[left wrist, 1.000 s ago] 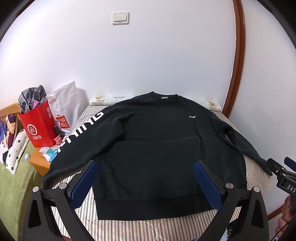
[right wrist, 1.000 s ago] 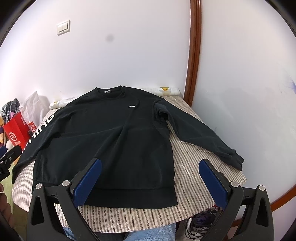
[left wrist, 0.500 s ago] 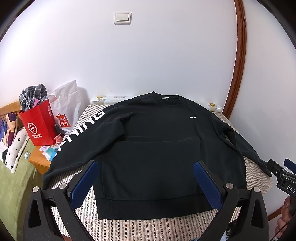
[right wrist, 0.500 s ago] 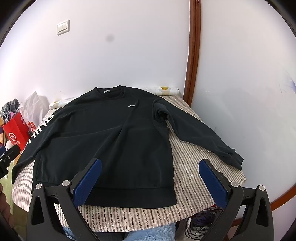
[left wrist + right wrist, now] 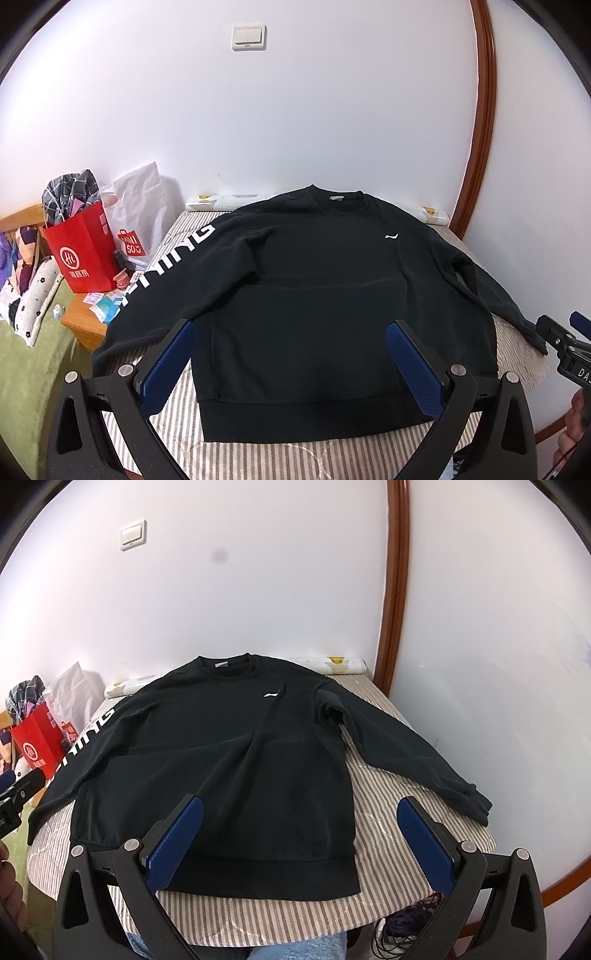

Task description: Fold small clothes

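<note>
Sweatshirt (image 5: 317,310), black, lies flat and face-up on the striped tabletop (image 5: 388,805) with collar toward the wall, both sleeves spread, nothing folded yet; left gripper (image 5: 291,365) and right gripper (image 5: 299,842) both hover spread wide and empty above the hem. Likely trouble: the lettered sleeve (image 5: 162,273) droops off the sweatshirt's left side toward the red bag (image 5: 83,251), so a loose pinch there could let it slide off or bunch the fold. Lettering is cut short by folds, and the cuff of that sleeve is hard to make out.
</note>
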Demonstrator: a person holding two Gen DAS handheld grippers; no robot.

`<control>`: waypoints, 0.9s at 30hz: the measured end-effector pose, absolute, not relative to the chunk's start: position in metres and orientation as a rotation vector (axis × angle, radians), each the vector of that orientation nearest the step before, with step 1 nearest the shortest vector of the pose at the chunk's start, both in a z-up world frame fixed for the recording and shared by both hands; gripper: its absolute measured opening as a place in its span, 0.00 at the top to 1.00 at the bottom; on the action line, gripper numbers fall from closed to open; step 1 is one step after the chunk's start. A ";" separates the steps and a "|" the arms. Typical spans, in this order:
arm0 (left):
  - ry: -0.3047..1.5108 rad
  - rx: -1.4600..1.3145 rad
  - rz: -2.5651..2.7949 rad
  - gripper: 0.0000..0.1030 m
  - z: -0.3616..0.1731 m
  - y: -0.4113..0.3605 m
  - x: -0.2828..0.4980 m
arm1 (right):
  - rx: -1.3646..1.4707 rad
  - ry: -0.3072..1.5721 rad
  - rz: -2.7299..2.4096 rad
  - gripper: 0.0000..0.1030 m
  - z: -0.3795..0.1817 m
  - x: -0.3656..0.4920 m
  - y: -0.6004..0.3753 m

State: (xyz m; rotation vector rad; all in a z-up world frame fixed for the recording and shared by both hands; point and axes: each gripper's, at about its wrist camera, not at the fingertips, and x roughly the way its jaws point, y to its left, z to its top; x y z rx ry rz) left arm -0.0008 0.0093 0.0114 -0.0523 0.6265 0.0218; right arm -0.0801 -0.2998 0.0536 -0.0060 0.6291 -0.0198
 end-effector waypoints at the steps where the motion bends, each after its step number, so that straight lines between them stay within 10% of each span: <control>1: 0.623 -0.054 0.018 0.00 0.012 0.010 0.000 | -0.008 0.628 -0.018 0.00 0.054 -0.079 -0.299; 27: 0.793 -0.241 0.133 0.01 -0.075 0.096 0.085 | -0.034 0.742 -0.031 0.00 0.007 0.031 -0.267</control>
